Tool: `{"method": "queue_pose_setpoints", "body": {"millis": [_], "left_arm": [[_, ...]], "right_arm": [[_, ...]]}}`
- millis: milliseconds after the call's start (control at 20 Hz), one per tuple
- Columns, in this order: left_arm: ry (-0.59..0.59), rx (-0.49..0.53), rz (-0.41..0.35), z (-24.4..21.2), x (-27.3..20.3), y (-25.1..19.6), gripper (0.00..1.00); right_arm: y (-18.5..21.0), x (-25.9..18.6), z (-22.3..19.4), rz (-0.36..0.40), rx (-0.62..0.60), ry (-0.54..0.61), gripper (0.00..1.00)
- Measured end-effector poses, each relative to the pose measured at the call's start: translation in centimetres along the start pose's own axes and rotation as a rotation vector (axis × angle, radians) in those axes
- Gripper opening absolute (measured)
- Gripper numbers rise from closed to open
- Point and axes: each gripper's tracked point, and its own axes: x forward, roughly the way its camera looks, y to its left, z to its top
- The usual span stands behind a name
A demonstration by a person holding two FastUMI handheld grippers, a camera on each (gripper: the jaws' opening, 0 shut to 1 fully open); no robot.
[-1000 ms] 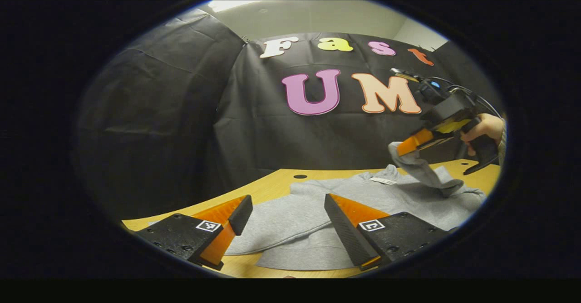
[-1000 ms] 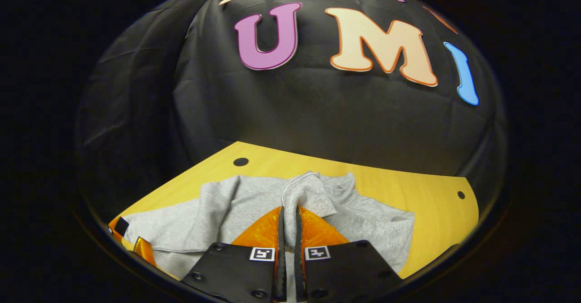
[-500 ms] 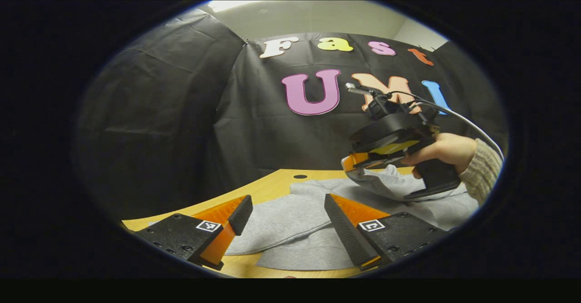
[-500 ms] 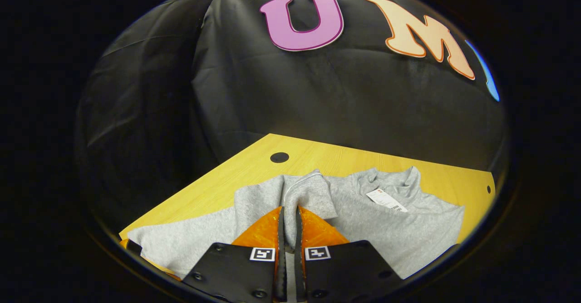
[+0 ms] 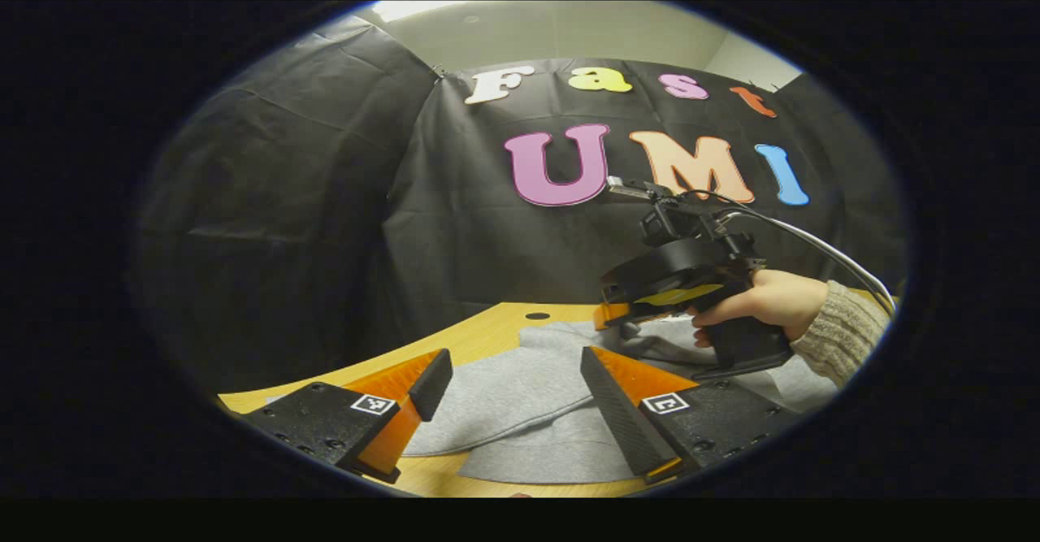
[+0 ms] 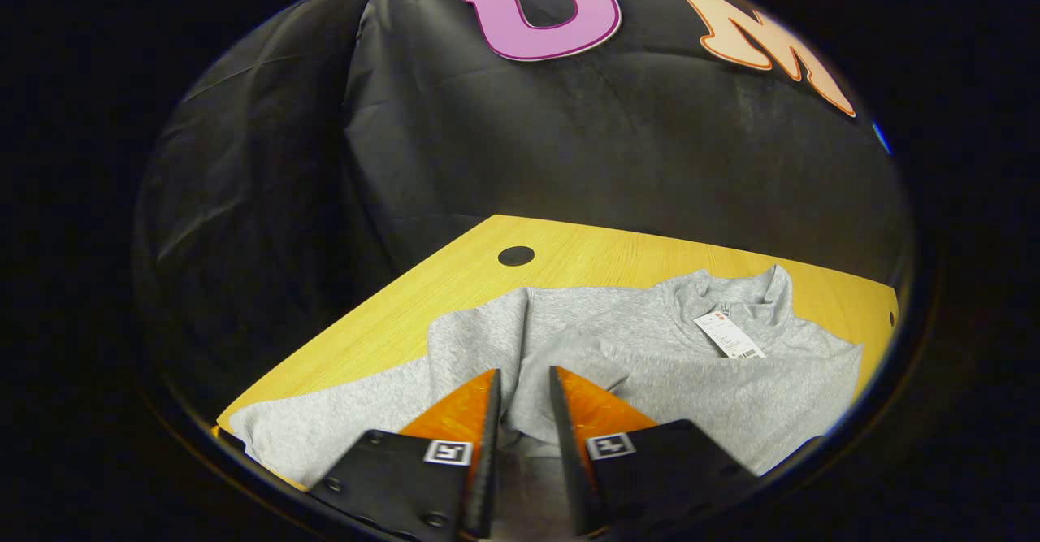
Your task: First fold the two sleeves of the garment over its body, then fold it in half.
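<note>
Left gripper view: we see the left gripper [image 5: 508,396] with fingers wide apart, holding nothing, low over the near part of the grey long-sleeved knit garment [image 5: 520,388] spread flat on the yellow wooden worktop [image 5: 479,335]. Farther off, a hand [image 5: 768,302] in a knit sleeve [image 5: 845,331] holds the right gripper [image 5: 617,318] down at the garment's body.

Right gripper view: we note the right gripper's fingers slightly parted, a narrow gap between them, with the folded grey sleeve [image 6: 561,359] lying on the garment's body just ahead; nothing pinched. A white paper tag [image 6: 729,336] lies at the collar. A dark round hole [image 6: 516,256] marks the worktop.
</note>
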Motion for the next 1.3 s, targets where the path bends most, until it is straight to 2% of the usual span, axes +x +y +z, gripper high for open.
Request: {"method": "queue_pose_setpoints", "body": {"millis": [100,200,300,400,450,550,600,700,950,1150,1300], "left_arm": [[0.0,0.0,0.0,0.0,0.0,0.0,0.94],[0.0,0.0,0.0,0.0,0.0,0.0,0.94],[0.0,0.0,0.0,0.0,0.0,0.0,0.94],[0.001,0.001,0.0,-0.1,0.0,0.0,0.94],[0.001,0.002,0.0,-0.2,0.1,0.0,0.94],[0.0,0.001,0.0,-0.1,0.1,0.0,0.94],[0.001,0.002,0.002,-0.1,0.1,0.1,0.94],[0.001,0.002,0.003,-0.1,0.1,0.0,0.94],[0.004,0.007,0.014,-0.2,0.2,0.3,0.93],[0.056,0.072,0.044,-1.1,0.2,1.5,0.94],[0.065,0.109,0.052,-0.1,0.0,2.7,0.93]], "right_arm": [[0.7,-0.5,0.5,0.019,-0.005,-0.011,0.78],[0.7,-1.1,1.0,0.018,-0.036,-0.025,0.96],[0.6,-2.0,1.5,0.018,-0.063,-0.041,0.99],[0.4,-3.5,2.4,0.028,-0.073,-0.073,0.96],[0.2,-4.5,2.8,0.035,-0.07,-0.091,0.99],[-1.3,-6.8,3.7,0.025,-0.067,-0.132,0.99],[-2.3,-8.0,3.8,0.014,-0.066,-0.153,0.96],[-4.6,-10.6,3.6,-0.011,-0.065,-0.185,0.99],[-10.3,-17.5,1.6,-0.083,-0.058,-0.25,0.99],[-14.3,-21.9,-0.9,-0.138,-0.025,-0.288,0.99],[-17.1,-24.6,-2.8,-0.19,-0.013,-0.317,0.99]]}}
